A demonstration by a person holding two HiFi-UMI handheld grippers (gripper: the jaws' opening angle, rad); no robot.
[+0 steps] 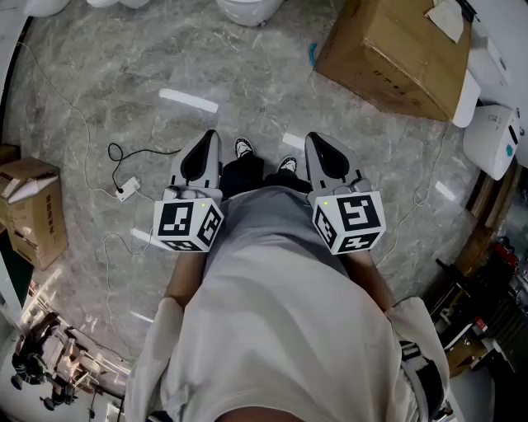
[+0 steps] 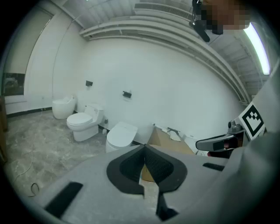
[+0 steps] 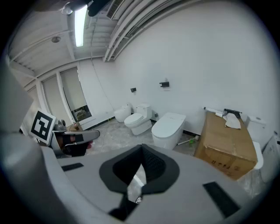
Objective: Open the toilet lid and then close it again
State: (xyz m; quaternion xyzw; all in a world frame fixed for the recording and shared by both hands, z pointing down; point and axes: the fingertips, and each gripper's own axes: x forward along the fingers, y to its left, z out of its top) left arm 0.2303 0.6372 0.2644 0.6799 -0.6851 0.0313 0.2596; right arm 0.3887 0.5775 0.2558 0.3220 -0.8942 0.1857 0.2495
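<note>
The nearest white toilet point(image 3: 169, 127), also in the left gripper view point(image 2: 121, 134), stands by the far wall with its lid down. Its front edge shows at the top of the head view point(image 1: 246, 10). Both grippers are held at waist height, well away from it. My left gripper point(image 1: 200, 158) point(image 2: 145, 151) is shut with nothing between its pads. My right gripper point(image 1: 328, 155) point(image 3: 141, 151) also has its jaws together and holds nothing. Each gripper sees the other at its side.
Two more toilets point(image 3: 137, 120) point(image 3: 121, 112) stand further along the wall. A big cardboard box point(image 1: 394, 51) point(image 3: 228, 146) sits right of the nearest toilet. A cable with a small white box point(image 1: 126, 189) lies on the marble floor at left, beside another carton point(image 1: 33, 210).
</note>
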